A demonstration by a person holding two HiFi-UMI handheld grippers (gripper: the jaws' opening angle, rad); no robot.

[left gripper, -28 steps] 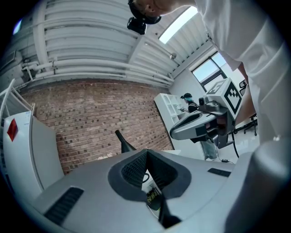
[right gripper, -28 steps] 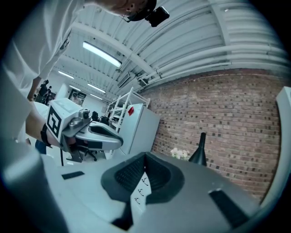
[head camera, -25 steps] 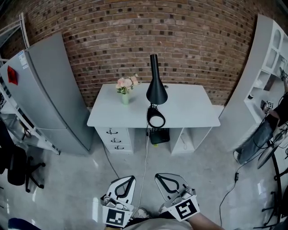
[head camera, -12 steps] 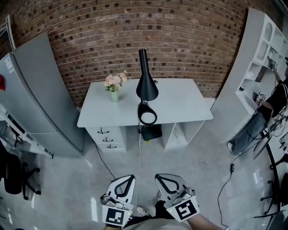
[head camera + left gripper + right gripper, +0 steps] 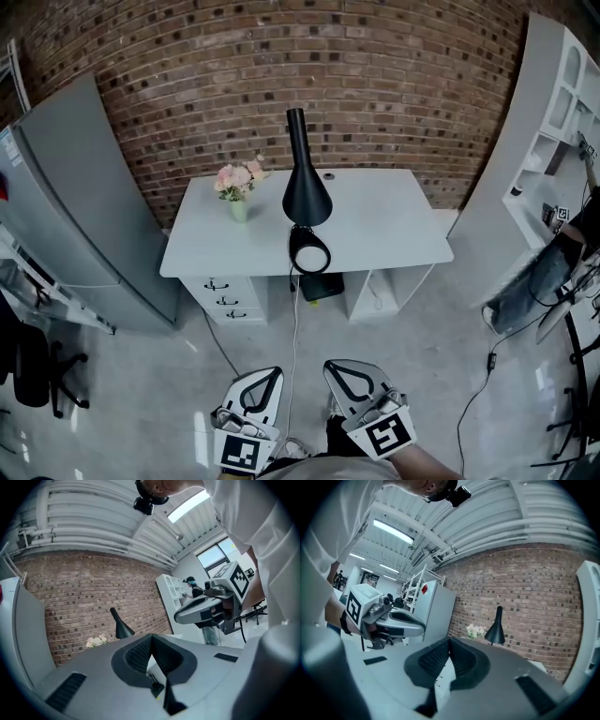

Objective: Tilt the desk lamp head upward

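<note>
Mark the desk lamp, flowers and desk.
desk lamp (image 5: 307, 192), head view, on the black cone shade.
flowers (image 5: 236, 178), head view, on the pink blooms.
desk (image 5: 384, 220), head view, on the bare top.

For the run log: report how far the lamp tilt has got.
Done: nothing; the lamp head opens downward over the desk. In hand: nothing; left claw and right claw are shut, empty, well short of the desk. Left: approach, grip the head, tilt it up.

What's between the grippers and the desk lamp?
Head view: just floor and a white cable from the desk toward the left gripper and right gripper. The desk lamp sits at the desk's front edge.
</note>
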